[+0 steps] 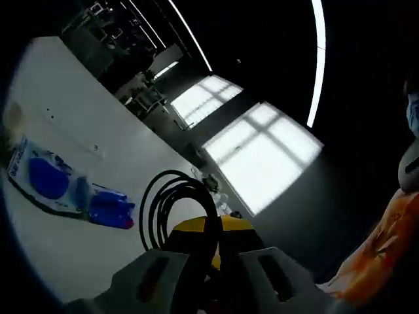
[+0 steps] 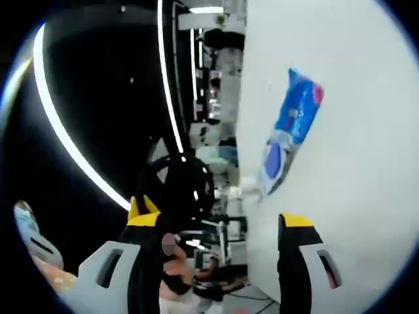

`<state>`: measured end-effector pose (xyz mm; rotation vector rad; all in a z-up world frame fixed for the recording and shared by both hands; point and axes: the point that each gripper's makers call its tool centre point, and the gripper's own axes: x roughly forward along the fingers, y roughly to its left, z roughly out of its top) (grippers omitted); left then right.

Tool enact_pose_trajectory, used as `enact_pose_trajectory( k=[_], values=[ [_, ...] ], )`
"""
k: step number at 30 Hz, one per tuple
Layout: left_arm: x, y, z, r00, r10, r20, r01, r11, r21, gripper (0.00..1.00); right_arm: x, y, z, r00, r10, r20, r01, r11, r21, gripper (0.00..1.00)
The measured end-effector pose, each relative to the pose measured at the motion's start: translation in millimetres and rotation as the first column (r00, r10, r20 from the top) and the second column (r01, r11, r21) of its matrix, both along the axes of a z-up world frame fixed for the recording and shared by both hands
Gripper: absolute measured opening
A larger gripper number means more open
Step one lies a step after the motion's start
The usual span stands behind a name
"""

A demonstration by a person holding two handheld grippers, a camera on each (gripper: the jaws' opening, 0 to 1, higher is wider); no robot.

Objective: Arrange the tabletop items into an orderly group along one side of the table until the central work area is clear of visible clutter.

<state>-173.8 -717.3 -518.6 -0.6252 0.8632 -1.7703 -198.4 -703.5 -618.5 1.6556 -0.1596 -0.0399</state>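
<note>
Up in the left gripper view, the left gripper [image 1: 211,261] has its jaws closed on a coiled black cable [image 1: 171,206], whose loops stand up just past the yellow jaw tips, lifted above the white tabletop [image 1: 72,248]. Beyond the coil, towards the left of that view, a blue wipes pack [image 1: 49,180] lies flat on the tabletop, and a smaller blue pouch [image 1: 111,208] lies just beside its nearer end, the two touching or nearly so. Both are well apart from the cable. An orange cloth or sleeve [image 1: 380,255] shows at the right edge of this view, blurred.

Over in the right gripper view, the right gripper [image 2: 219,226] has its jaws spread wide apart with nothing between them. This view is rolled, so the tabletop [image 2: 353,216] fills its right side like a wall. The wipes pack [image 2: 291,127] lies on it, and the pouch [image 2: 306,95] sits at the pack's far end, well beyond the right jaw tip. The cable [image 2: 186,183] appears as a dark bundle left of the tabletop's edge, above the left jaw, with the left gripper [image 2: 145,212] and its yellow tip just beside it. Behind it is a dark room with bright ceiling strips.
</note>
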Motion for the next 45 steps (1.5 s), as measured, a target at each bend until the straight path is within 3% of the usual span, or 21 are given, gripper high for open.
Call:
enact_pose_trajectory(
  k=[2,3,6,8,9,10,11,14,16,22,25,27,32,35,38,40,42,44,45],
  values=[
    [-2.0,-0.6,-0.5,1.000,-0.008,-0.002,0.008,1.000,-0.005,0.01,2.4,-2.9,8.9,0.997,-0.023,0.072,0.016,0.996,0.092,0.62],
    [-3.2,-0.5,-1.2,1.000,-0.011,-0.004,0.011,1.000,-0.004,0.01,2.3,-4.3,10.5,0.996,-0.030,0.083,0.022,0.995,0.101,0.53],
    [-8.5,1.9,-6.8,1.000,-0.025,-0.004,0.025,1.000,0.009,0.01,-0.1,-14.1,33.2,0.973,-0.081,0.216,0.045,0.985,0.164,0.25],
    [-10.9,5.2,-4.7,0.999,-0.033,-0.015,0.032,0.999,-0.008,0.01,-0.4,-16.4,27.5,0.982,-0.080,0.171,0.054,0.987,0.149,0.21],
    [-11.3,5.9,-4.3,0.999,-0.030,-0.014,0.030,0.999,-0.010,0.01,-0.9,-16.2,18.5,0.989,-0.071,0.126,0.056,0.991,0.119,0.13],
    [-11.6,6.2,-5.8,0.999,-0.034,-0.010,0.034,0.999,-0.002,0.01,-1.7,-17.9,16.8,0.989,-0.085,0.121,0.072,0.991,0.110,0.12],
    [-9.4,7.7,-17.4,0.999,-0.030,0.038,0.029,0.999,0.038,0.01,-5.0,-20.5,9.4,0.991,-0.097,0.089,0.085,0.988,0.125,0.11],
    [-10.2,10.7,-31.0,0.999,-0.033,-0.011,0.034,0.994,0.102,0.02,-14.0,-26.1,0.8,0.990,-0.133,0.054,0.125,0.985,0.121,0.08],
    [-8.5,12.1,-36.7,1.000,-0.021,0.003,0.021,0.994,0.111,0.02,-18.6,-28.4,-1.2,0.989,-0.140,0.039,0.135,0.984,0.117,0.06],
    [-3.4,14.7,-48.4,1.000,0.004,-0.008,-0.003,0.988,0.155,0.07,-24.0,-41.7,0.9,0.988,-0.149,-0.049,0.146,0.987,-0.060,0.03],
    [1.4,16.8,-58.3,0.998,0.015,0.056,-0.026,0.981,0.192,0.08,-26.7,-47.5,8.1,0.984,-0.168,-0.058,0.161,0.980,-0.116,0.02],
    [-0.4,18.0,-59.7,0.998,0.006,0.058,-0.017,0.980,0.196,0.09,-26.5,-45.9,7.8,0.983,-0.147,-0.107,0.126,0.975,-0.181,0.02],
    [-9.5,22.8,-64.3,0.999,-0.026,0.028,0.020,0.980,0.200,0.17,-25.3,-49.3,16.8,0.974,-0.155,-0.163,0.095,0.939,-0.330,0.01],
    [-8.9,23.9,-75.9,0.999,-0.024,0.043,0.013,0.972,0.235,0.15,-24.2,-51.0,17.1,0.963,-0.153,-0.220,0.041,0.895,-0.445,0.01],
    [-6.4,22.9,-86.4,0.999,-0.015,0.051,0.001,0.966,0.259,0.13,-20.8,-50.8,15.2,0.957,-0.152,-0.245,0.018,0.881,-0.473,0.01],
    [-3.9,20.7,-98.0,0.999,-0.010,0.042,-0.002,0.959,0.283,0.12,-20.0,-52.6,5.4,0.942,-0.153,-0.298,-0.019,0.863,-0.504,0.01],
    [-0.2,20.7,-119.7,0.998,-0.009,0.060,-0.013,0.934,0.356,0.10,-18.4,-52.1,-7.0,0.923,-0.145,-0.358,-0.079,0.836,-0.543,0.02],
    [0.7,17.6,-138.0,0.997,-0.018,0.077,-0.014,0.915,0.402,0.11,-17.1,-54.0,-23.0,0.898,-0.148,-0.414,-0.117,0.827,-0.550,0.02],
    [0.3,16.6,-144.0,0.997,-0.024,0.079,-0.011,0.908,0.419,0.12,-16.2,-55.7,-27.1,0.897,-0.147,-0.417,-0.120,0.827,-0.550,0.02]
  ],
)
